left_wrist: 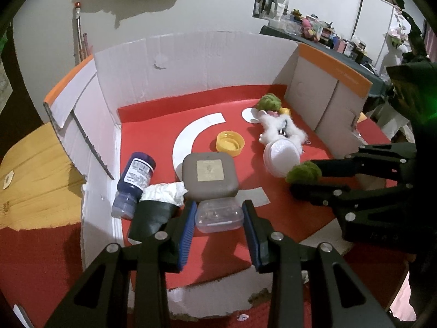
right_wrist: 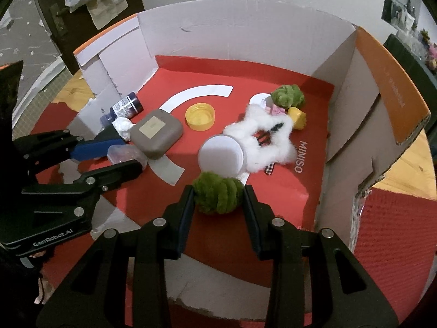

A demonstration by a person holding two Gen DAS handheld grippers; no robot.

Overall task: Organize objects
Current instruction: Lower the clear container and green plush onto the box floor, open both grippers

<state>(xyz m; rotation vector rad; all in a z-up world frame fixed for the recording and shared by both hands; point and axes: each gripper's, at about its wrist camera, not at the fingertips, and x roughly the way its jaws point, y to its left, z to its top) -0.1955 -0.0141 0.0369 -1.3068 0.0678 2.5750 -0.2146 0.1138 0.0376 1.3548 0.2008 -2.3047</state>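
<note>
In the left wrist view my left gripper (left_wrist: 219,213) is shut on a small clear plastic case (left_wrist: 220,220), its blue pads against the case's two ends, just in front of a grey square case (left_wrist: 209,176). The right wrist view shows the same left gripper (right_wrist: 128,157) and clear case (right_wrist: 124,153) from the side. My right gripper (right_wrist: 218,196) is shut on a fuzzy green ball (right_wrist: 217,195), right in front of a white round container (right_wrist: 221,154). From the left wrist view, the right gripper (left_wrist: 300,177) reaches in from the right with the green ball (left_wrist: 304,172).
Everything lies on the red floor of an open cardboard box (right_wrist: 245,27). Inside are a blue bottle (left_wrist: 135,184), crumpled tissue (left_wrist: 164,192), a black piece (left_wrist: 153,218), a yellow lid (right_wrist: 199,116), a white fluffy scrunchie (right_wrist: 267,139), a second green ball (right_wrist: 286,95) and a yellow block (right_wrist: 297,117).
</note>
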